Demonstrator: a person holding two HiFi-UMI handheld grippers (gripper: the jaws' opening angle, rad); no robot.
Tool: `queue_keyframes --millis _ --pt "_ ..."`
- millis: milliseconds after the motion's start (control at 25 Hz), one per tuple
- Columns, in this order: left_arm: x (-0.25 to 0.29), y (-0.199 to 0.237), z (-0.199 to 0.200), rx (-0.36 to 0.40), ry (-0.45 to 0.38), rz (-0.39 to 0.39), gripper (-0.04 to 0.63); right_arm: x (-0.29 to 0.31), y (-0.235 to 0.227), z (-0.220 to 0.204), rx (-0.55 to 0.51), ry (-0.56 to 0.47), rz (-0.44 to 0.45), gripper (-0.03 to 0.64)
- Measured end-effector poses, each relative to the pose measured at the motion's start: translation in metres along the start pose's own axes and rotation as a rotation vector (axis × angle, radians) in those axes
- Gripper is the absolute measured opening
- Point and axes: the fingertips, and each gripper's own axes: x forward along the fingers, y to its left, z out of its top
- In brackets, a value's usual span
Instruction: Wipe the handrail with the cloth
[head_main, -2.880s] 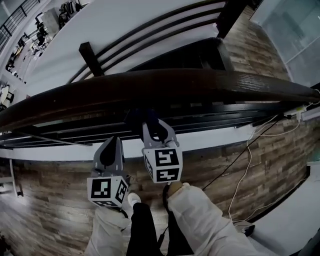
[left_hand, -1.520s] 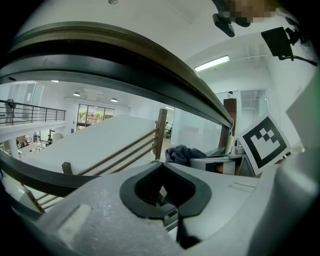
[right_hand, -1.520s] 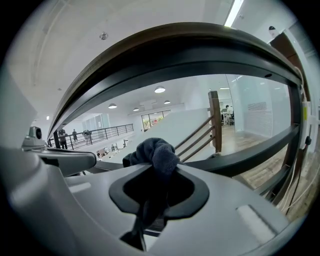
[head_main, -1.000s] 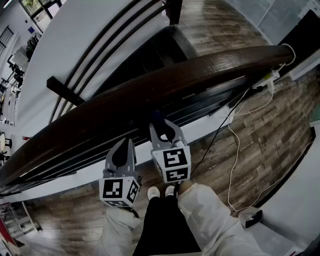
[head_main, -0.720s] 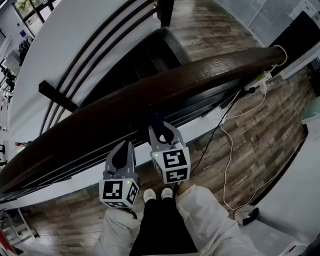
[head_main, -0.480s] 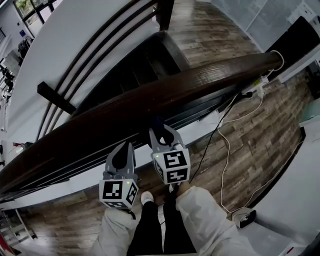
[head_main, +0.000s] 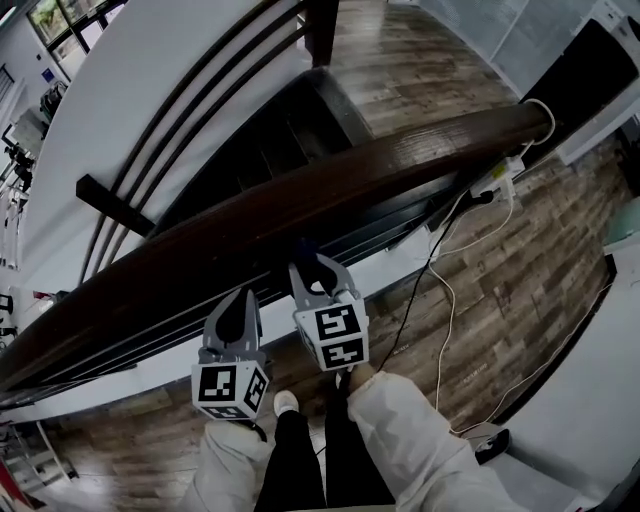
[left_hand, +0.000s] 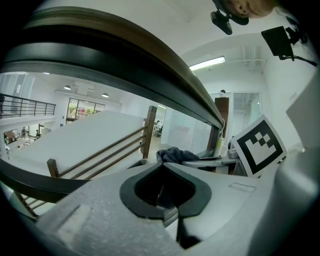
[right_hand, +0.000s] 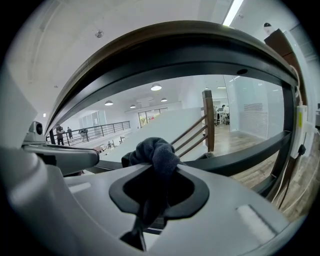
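Jaws of the right gripper (head_main: 316, 275) were clamped on the dark cloth (right_hand: 154, 151), held just below the handrail (head_main: 330, 185) and apparently clear of it, the left gripper (head_main: 232, 312) closed on nothing; the wiping pass appeared not yet made

handrail (head_main: 330, 190) spans ahead, blocks forward | lower bars (head_main: 385, 230) close gap beneath | floor (head_main: 520, 290) side open
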Motion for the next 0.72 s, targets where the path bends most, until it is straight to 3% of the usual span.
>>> queue_keyframes --millis 720 --pt "0.105 -0.123 0.002 0.031 0.037 -0.078 -0.002 -0.040 -0.224 0.016 0.043 -0.015 -0.163 0.066"
